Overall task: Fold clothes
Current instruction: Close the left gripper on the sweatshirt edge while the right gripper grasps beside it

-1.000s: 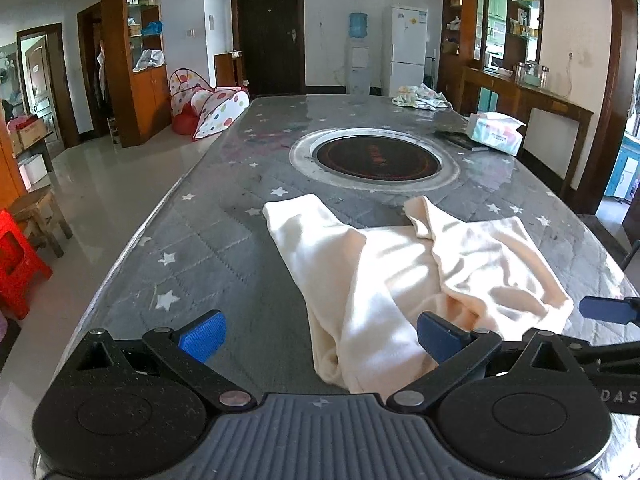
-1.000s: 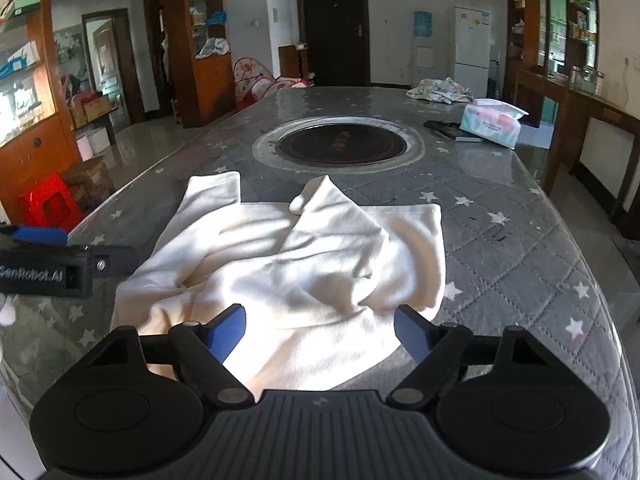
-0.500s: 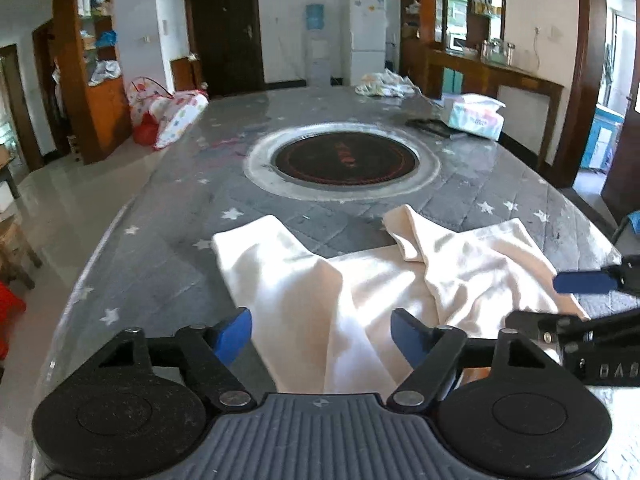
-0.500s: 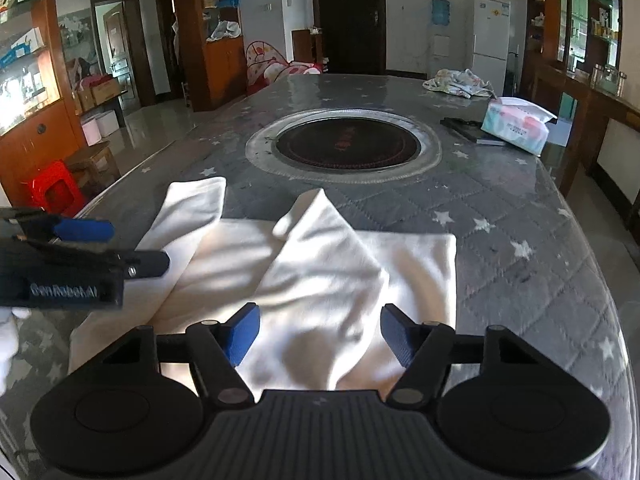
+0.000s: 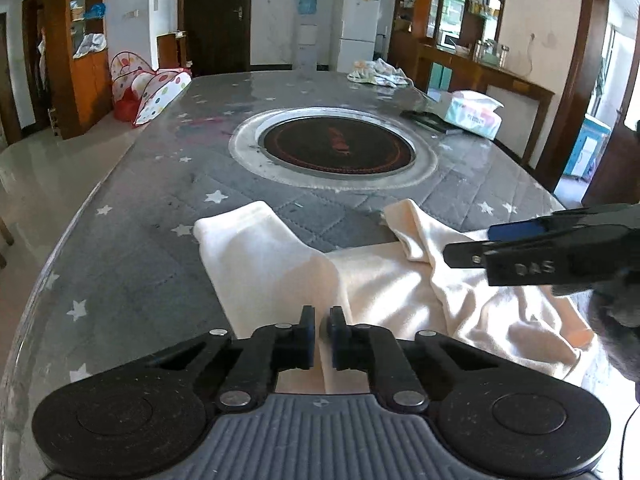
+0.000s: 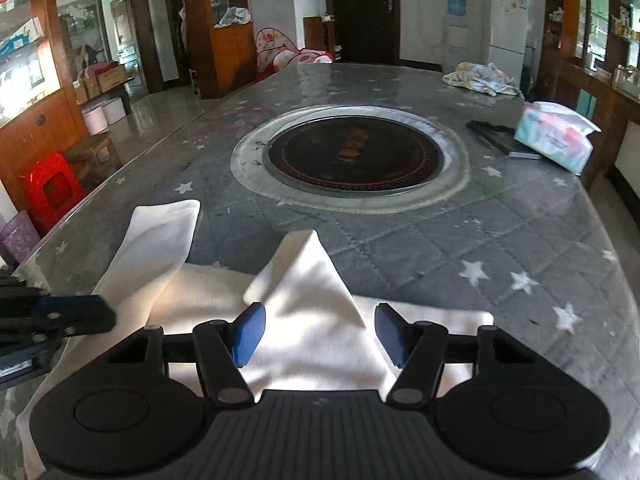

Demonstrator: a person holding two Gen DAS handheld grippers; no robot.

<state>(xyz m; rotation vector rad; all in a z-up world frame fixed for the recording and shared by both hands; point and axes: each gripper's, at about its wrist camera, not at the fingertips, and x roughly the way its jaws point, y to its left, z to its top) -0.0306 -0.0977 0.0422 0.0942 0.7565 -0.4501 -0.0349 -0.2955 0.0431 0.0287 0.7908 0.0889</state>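
**Fold clothes: first grasp on an unfolded garment**

The cream, soft-knit garment (image 5: 404,288) lies rumpled at the near end of the grey, star-printed quilted table cover (image 5: 152,248), its two sleeves pointing toward the round inset cooktop (image 5: 338,147). No fold appears made; judged from this, the task is at its start, with the whole folding left. The left gripper (image 5: 319,326) has just closed, its jaws almost together and pinching the near edge of the cloth. The right gripper (image 6: 317,334) has been narrowing but stands partly open, its blue pads (image 6: 249,332) astride a raised ridge of fabric without pressing it.
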